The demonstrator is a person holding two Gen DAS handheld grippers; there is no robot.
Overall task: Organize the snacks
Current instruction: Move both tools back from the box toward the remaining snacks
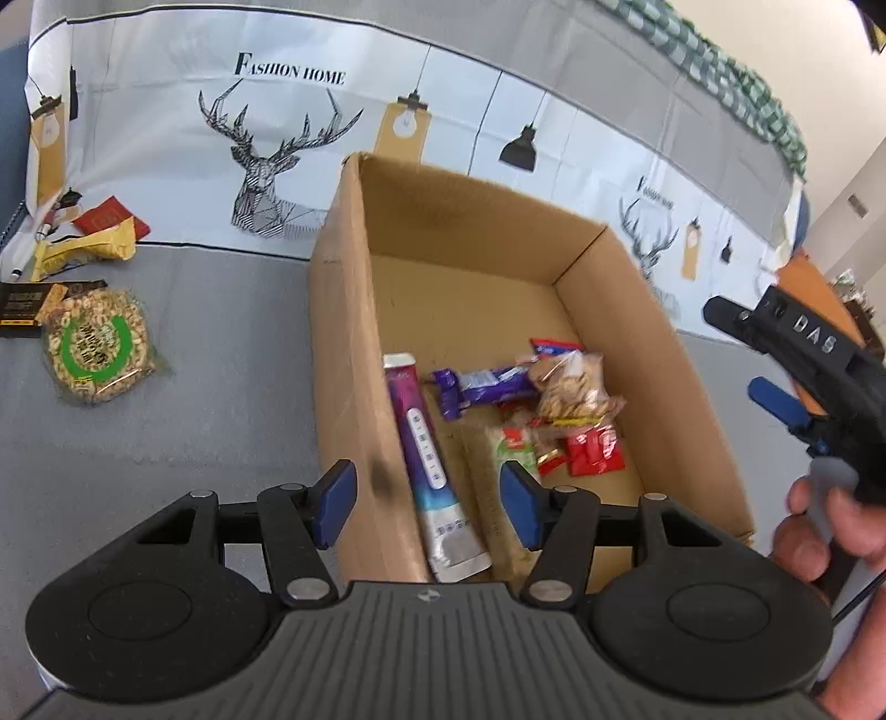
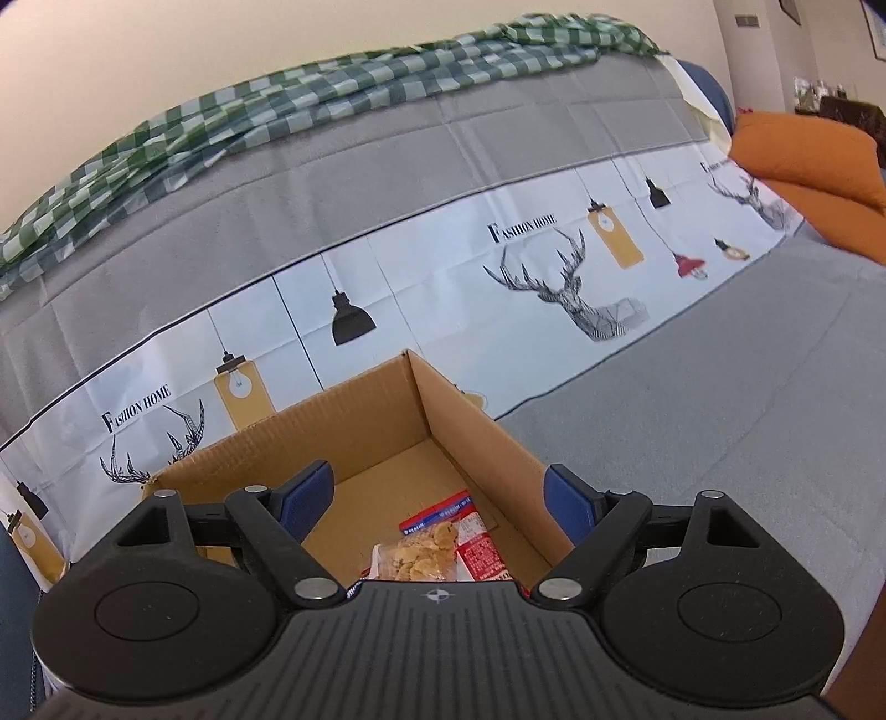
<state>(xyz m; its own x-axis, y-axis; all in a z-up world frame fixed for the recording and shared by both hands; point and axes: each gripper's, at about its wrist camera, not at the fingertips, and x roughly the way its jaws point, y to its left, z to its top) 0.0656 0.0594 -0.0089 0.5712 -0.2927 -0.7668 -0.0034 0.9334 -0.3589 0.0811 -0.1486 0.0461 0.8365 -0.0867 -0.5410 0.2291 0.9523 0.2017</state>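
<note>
- grey sofa seat [image 1: 166, 443], plain fabric, runs across both views
- printed cloth [image 1: 443, 111] draped over the backrest: white band with deer heads, hanging lamps, "FASHION HOME" lettering, grey above a dark line
- green-and-white checked cloth [image 2: 332, 88] lying rumpled along the top of the backrest
- orange cushion [image 2: 808, 160] at the far right end of the seat, leaning toward the backrest
- blue upholstery [image 2: 709, 83] showing past the printed cloth's edge, just behind the cushion
- cream wall [image 2: 166, 50] above the sofa
- dark furniture [image 2: 847, 111] far right background, too small to make out
</note>
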